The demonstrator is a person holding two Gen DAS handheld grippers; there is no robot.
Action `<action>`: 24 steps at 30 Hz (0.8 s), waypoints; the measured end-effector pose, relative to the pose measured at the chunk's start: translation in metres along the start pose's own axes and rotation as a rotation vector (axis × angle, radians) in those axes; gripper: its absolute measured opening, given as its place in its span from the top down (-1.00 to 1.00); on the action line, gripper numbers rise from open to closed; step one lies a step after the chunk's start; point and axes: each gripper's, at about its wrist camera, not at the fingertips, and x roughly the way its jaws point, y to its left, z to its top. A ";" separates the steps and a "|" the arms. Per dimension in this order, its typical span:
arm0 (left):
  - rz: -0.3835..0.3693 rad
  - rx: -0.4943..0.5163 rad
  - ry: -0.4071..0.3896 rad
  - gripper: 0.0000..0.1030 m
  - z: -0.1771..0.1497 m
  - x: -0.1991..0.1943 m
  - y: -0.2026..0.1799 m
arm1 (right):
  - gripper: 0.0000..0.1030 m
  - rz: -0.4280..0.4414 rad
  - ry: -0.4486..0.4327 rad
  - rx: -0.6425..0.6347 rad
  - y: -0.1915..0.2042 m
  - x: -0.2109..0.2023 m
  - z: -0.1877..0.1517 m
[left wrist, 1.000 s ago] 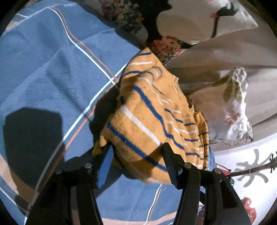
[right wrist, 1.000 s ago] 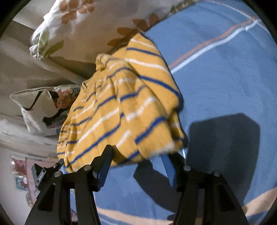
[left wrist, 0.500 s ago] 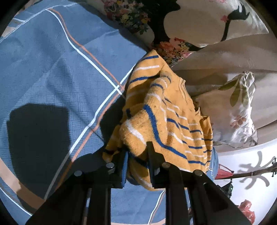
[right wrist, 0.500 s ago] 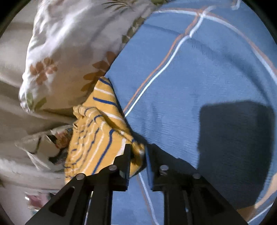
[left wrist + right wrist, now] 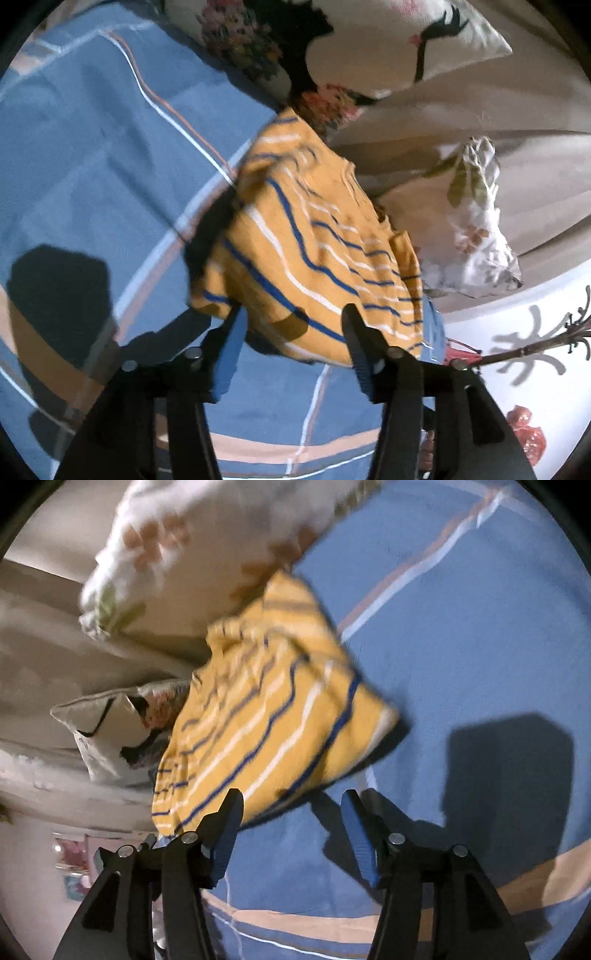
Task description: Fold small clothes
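Left wrist view: mustard-yellow knitted garment with blue and white stripes (image 5: 314, 254), folded into a loose bundle, lying on blue bedspread with white and orange check lines (image 5: 92, 166), at its far edge against the pillows. Near hem of bundle overhanging the space between the two blue-padded fingers (image 5: 229, 350) of left gripper (image 5: 291, 325). Jaws apart and opening; pads not pressing the cloth, though motion blur leaves contact at the left pad uncertain. Dark shadow of bundle on bedspread along its left side. Cream pillow with dark and pink floral print (image 5: 388, 44) at the far edge, touching the bundle's far corner. White cushion with green leaf and brown flower print (image 5: 476, 236) just beside the bundle's right edge. Beige blanket (image 5: 480, 110) between the two pillows. White surface with branch pattern (image 5: 535, 350) beyond the bedspread's right edge.

Right wrist view: same garment (image 5: 266, 716) on same bedspread (image 5: 480, 646), seen from the opposite side, one corner pointing right. Right gripper (image 5: 291, 801) below the bundle's near hem, jaws wide and opening, blue pads (image 5: 354, 830) clear of the cloth, nothing clamped. Leaf-print cushion (image 5: 177, 546) above the bundle, floral pillow (image 5: 103, 723) at its left, both strongly blurred.
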 end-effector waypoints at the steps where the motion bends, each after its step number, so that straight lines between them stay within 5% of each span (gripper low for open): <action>1: -0.020 -0.015 0.017 -0.13 -0.003 0.007 0.000 | -0.21 0.009 0.015 0.010 0.000 0.009 -0.001; 8: -0.076 -0.094 0.038 -0.19 0.008 0.041 0.008 | -0.26 0.023 -0.005 0.019 0.008 0.036 0.018; 14: -0.087 -0.198 0.015 -0.18 0.031 0.053 0.017 | -0.25 0.058 -0.112 0.171 -0.002 0.043 0.042; 15: -0.083 -0.222 0.015 0.10 0.033 0.055 0.019 | -0.05 0.059 -0.117 0.189 -0.004 0.044 0.045; 16: -0.060 -0.244 0.018 0.31 0.035 0.056 0.019 | 0.45 0.031 -0.110 0.199 -0.005 0.045 0.048; 18: -0.034 -0.238 0.018 0.51 0.035 0.053 0.016 | 0.56 0.009 -0.084 0.186 -0.006 0.046 0.052; 24: 0.009 -0.170 -0.032 0.56 0.020 0.018 -0.006 | 0.62 0.062 -0.063 0.142 0.007 0.021 0.043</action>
